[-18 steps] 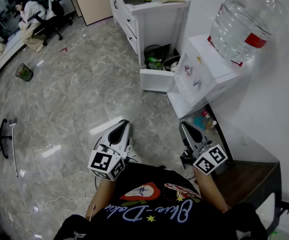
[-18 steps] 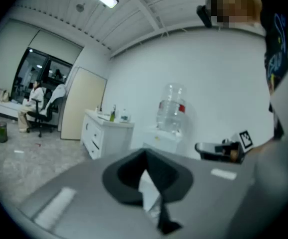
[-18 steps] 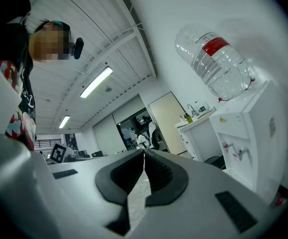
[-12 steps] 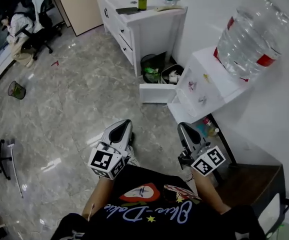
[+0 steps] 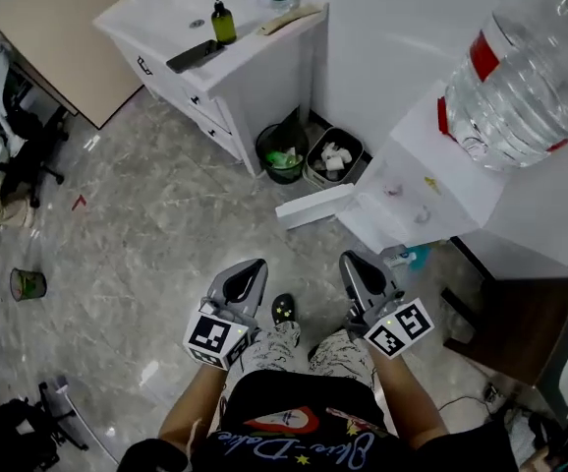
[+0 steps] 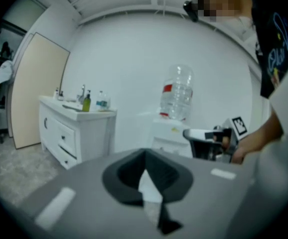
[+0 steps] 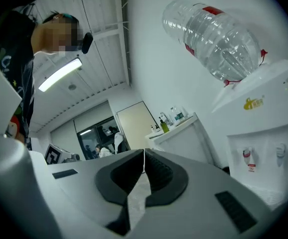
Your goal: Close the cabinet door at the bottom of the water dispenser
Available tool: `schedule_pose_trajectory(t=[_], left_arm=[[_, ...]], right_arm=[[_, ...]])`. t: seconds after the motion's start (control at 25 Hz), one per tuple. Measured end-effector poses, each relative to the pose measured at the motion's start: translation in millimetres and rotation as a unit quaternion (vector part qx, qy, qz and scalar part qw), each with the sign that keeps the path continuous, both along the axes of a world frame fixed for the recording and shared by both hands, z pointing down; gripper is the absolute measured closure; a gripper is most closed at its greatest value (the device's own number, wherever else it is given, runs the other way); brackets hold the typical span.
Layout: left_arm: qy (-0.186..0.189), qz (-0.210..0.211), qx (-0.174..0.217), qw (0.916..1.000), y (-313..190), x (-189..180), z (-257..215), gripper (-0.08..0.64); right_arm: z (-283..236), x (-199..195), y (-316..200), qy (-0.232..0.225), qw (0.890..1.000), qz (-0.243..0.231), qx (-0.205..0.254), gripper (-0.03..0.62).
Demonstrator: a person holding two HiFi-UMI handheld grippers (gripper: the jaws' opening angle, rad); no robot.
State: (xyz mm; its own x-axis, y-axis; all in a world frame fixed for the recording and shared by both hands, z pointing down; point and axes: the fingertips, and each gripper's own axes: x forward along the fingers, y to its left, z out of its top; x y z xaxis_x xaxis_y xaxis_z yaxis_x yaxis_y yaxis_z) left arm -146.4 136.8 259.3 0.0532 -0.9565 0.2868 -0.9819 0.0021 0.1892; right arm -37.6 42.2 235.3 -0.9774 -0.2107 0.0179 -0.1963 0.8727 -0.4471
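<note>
My left tool (image 5: 246, 271) and right tool (image 5: 357, 264) are both pinched closed, empty. Ahead, the cabinet door (image 5: 315, 206) stands open under the water dispenser (image 5: 439, 170). It looks a light, rigid panel, so I'd nudge its free edge.

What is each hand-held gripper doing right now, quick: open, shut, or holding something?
Left hand-held gripper: closed, jaws together, holding nothing.
Right hand-held gripper: closed, jaws together, holding nothing.

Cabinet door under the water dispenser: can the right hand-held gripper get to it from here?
Probably yes: the open cabinet door stands ahead of the right hand-held gripper with only floor between, though a reach down seems needed.
</note>
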Motion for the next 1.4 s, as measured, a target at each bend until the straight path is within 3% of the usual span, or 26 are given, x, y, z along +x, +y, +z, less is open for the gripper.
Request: schedule_pose_trajectory(t=[0.16, 0.36, 0.72, 1.04, 1.2, 1.4], left_arm=[[0.031, 0.036, -0.018, 0.9987, -42, -16, 71, 0.562], [0.027, 0.045, -0.066, 0.9965, -95, -47, 197, 0.561], [-0.046, 0.065, -0.172, 0.9819, -157, -106, 388, 0.562], [-0.048, 0.049, -0.191, 0.9792, -183, -140, 444, 0.561], [-0.075, 0.1, -0.229, 0.9653, -183, -134, 465, 0.563], [-0.051, 0.14, -0.227, 0.9625, -172, -103, 471, 0.565]], right_arm=[[57, -18, -25, 0.037, 0.999, 0.026, -0.025, 0.575], [146, -22, -61, 0.057, 0.995, 0.054, -0.057, 0.575], [255, -37, -77, 0.052, 0.993, 0.056, -0.086, 0.575], [297, -54, -95, 0.043, 0.994, 0.055, -0.086, 0.575], [311, -52, -111, 0.043, 0.993, 0.07, -0.088, 0.575], [321, -32, -117, 0.05, 0.99, 0.093, -0.095, 0.575]])
